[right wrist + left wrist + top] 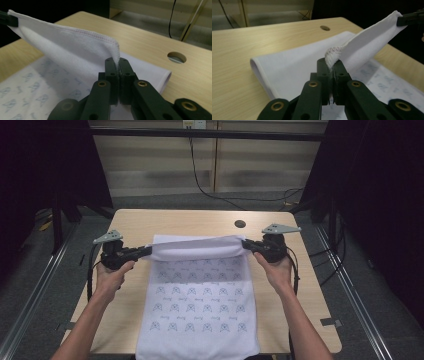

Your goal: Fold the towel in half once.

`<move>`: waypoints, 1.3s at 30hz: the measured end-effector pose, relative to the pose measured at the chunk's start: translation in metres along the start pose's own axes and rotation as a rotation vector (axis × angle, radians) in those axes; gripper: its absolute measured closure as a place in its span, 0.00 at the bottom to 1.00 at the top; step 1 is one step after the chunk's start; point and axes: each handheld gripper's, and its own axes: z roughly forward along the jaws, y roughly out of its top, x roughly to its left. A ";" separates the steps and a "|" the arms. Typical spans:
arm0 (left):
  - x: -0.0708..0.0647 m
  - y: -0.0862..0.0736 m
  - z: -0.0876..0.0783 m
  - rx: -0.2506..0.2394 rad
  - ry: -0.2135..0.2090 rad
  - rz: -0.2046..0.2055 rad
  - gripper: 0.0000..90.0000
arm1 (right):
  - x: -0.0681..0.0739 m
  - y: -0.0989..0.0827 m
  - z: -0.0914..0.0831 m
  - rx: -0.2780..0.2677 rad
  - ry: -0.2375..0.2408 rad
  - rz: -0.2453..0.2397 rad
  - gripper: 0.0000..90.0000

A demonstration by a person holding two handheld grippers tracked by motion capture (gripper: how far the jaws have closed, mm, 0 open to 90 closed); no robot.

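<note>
- White cloth with faint blue printed motifs, no readable writing, lies mid-surface, its far edge lifted.
- Left tool clamps the far-left corner.
- Right tool clamps the far-right corner.
- Wooden surface has a round hole at far right.

Worktop: pale wood, centre of frame.
Round hole: upper right of worktop.
Black cable: top centre, hanging to grey floor.

The cloth lies on the tabletop, its near end hanging over the edge, I think. My left gripper pinches its far left corner, my right gripper the far right. A hole sits behind.
</note>
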 end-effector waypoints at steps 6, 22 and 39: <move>-0.029 0.002 -0.035 -0.052 -0.046 0.045 0.96 | 0.027 -0.001 -0.045 -0.036 0.031 -0.052 0.98; -0.070 -0.088 -0.073 0.072 -0.108 0.041 0.96 | 0.089 -0.105 -0.079 0.075 0.147 -0.029 0.97; -0.095 -0.145 -0.065 0.341 -0.247 0.075 0.86 | 0.113 -0.173 -0.101 0.244 0.198 -0.007 0.85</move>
